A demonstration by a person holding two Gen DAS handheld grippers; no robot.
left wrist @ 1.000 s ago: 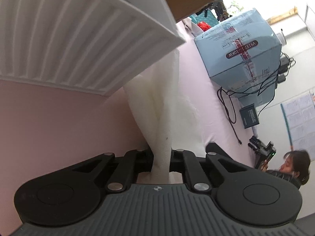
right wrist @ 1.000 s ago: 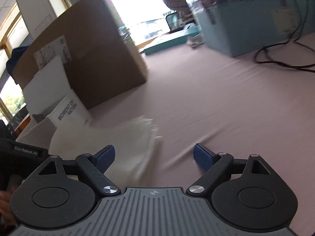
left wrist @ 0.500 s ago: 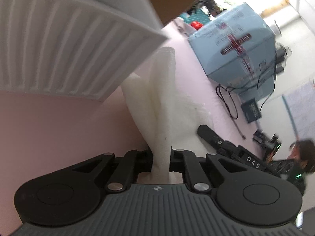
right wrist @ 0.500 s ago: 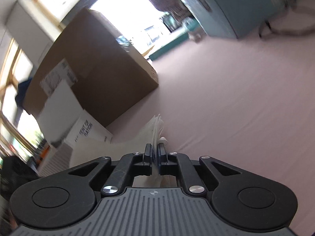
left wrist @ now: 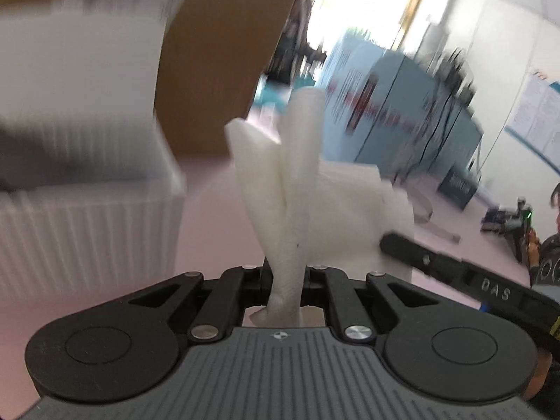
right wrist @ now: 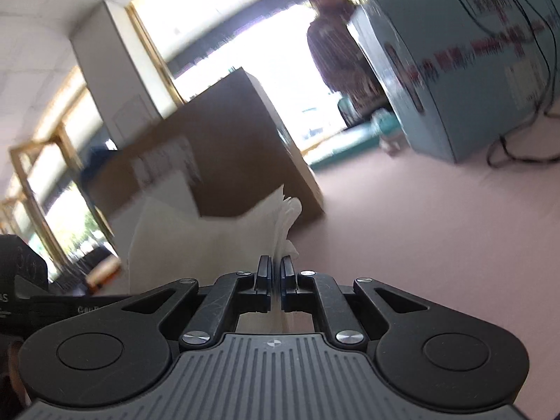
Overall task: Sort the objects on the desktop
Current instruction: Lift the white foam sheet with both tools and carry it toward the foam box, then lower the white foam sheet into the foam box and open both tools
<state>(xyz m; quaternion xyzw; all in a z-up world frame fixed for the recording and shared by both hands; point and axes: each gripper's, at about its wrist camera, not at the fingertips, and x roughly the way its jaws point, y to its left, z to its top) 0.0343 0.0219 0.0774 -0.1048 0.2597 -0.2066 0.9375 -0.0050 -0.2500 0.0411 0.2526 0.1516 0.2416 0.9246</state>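
A white tissue (left wrist: 297, 189) hangs lifted above the pink tabletop, stretched between both grippers. My left gripper (left wrist: 286, 278) is shut on one bunched end, which sticks up between its fingers. My right gripper (right wrist: 275, 274) is shut on the other edge of the tissue (right wrist: 224, 241), whose sheet spreads out to the left of the fingers. In the left wrist view the right gripper's black finger (left wrist: 420, 257) reaches in from the right and touches the tissue's far side. A white ribbed bin (left wrist: 87, 224) stands close at the left, blurred.
A large brown cardboard box (left wrist: 217, 59) stands behind the bin, also seen as the cardboard box (right wrist: 224, 161). A light blue carton (right wrist: 465, 70) with black cables sits at the right. A person (right wrist: 336, 42) stands behind the table; another person (left wrist: 549, 238) is at the right edge.
The right gripper, open a second ago, shut on the tissue's edge. Both grippers then tilted up and lifted the tissue off the table; the bin dropped lower in the left view.
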